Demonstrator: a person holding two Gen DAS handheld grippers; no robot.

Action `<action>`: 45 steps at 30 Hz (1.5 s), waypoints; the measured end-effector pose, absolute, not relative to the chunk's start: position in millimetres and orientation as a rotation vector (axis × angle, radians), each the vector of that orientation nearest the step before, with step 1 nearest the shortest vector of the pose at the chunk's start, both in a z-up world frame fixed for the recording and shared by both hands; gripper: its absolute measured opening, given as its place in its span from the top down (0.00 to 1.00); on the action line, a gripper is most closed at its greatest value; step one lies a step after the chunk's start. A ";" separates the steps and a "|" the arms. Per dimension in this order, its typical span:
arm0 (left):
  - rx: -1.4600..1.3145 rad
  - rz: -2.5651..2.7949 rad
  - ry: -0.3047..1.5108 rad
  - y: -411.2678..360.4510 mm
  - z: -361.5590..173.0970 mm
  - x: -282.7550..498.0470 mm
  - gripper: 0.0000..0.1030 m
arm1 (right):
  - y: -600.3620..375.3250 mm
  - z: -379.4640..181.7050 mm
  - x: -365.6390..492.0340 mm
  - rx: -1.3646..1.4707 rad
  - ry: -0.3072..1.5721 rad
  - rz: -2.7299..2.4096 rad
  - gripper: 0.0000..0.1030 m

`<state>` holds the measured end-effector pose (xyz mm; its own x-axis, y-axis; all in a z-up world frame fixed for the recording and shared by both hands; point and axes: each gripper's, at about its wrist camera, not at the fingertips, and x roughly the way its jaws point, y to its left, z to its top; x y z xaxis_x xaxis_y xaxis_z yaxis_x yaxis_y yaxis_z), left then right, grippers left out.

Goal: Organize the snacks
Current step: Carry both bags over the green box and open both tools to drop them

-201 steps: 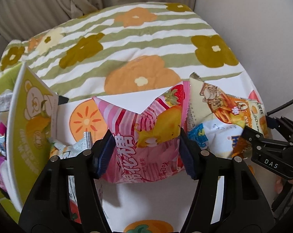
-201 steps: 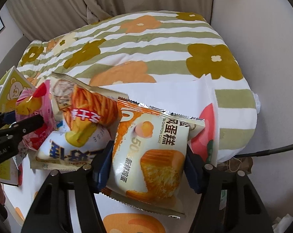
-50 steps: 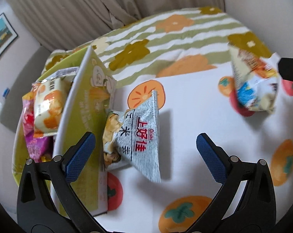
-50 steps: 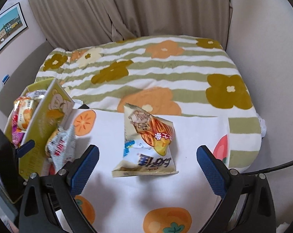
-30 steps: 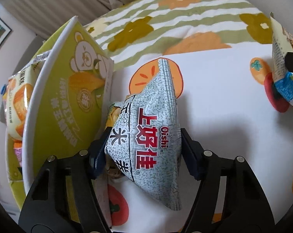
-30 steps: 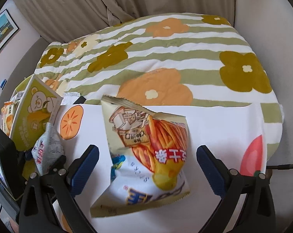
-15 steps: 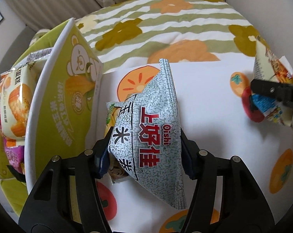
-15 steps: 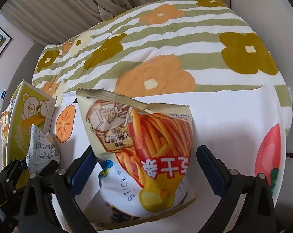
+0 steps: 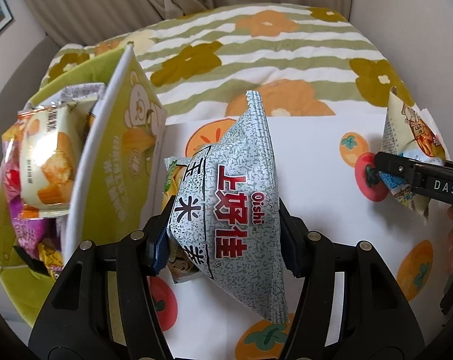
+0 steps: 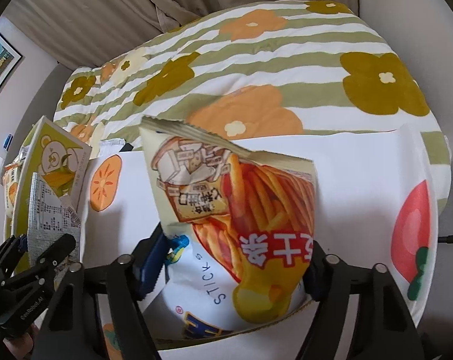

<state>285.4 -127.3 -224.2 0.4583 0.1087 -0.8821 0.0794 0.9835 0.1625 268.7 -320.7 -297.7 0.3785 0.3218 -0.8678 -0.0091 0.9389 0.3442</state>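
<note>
Both bags are at the pick-up step: the left hand-held gripper (image 9: 223, 237) clamps the grey speckled snack bag (image 9: 235, 210) at frame centre, beside the green box (image 9: 112, 180) at left. The right hand-held gripper (image 10: 226, 264) is closing on the fries-stick bag (image 10: 244, 228) above the white surface (image 10: 361, 186). Next, I'd judge, each bag needs carrying over the box's rim and letting go inside.

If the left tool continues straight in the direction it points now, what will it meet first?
The left tool already clamps the grey Oishi bag, which fills its line. Beyond the bag lies the white fruit-print cloth, probably the first contact, though depth is unclear. The green box stands beside that line.
</note>
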 end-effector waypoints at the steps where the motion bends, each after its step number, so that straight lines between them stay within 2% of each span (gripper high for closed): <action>1: 0.189 0.017 1.091 -127.3 -220.6 283.4 0.46 | -320.6 -294.3 266.4 0.301 1.160 0.218 0.39; 13: 0.136 -0.021 0.940 -108.4 -132.3 249.7 0.46 | -292.9 -208.0 231.3 0.185 0.989 0.243 0.42; 24: 0.132 0.011 0.820 -25.3 -59.8 221.3 0.46 | -213.3 -122.1 203.6 0.125 0.840 0.304 0.42; 32: 0.119 0.090 0.811 73.1 -48.0 208.6 0.46 | -120.0 -105.2 199.8 0.098 0.814 0.390 0.42; 39: 0.106 0.087 0.897 134.7 -81.6 212.2 0.45 | -53.7 -116.9 198.8 0.084 0.846 0.438 0.42; 41: 0.099 0.059 0.926 143.2 -93.1 216.3 0.39 | -38.3 -123.0 197.2 0.084 0.863 0.437 0.42; 43: 0.101 0.042 0.952 144.2 -102.0 218.4 0.18 | -31.1 -126.8 194.7 0.084 0.877 0.431 0.42; 44: 0.107 0.031 0.956 145.7 -104.7 218.7 0.02 | -26.1 -130.4 194.3 0.086 0.891 0.424 0.42; 45: 0.105 0.015 0.946 147.2 -104.7 216.4 0.00 | -23.1 -132.3 193.6 0.086 0.900 0.418 0.42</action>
<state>216.4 147.2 -104.7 0.5850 0.0588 -0.8089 0.0335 0.9948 0.0966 193.6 -23.1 -132.3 0.5468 0.3882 -0.7418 -0.3166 0.9161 0.2461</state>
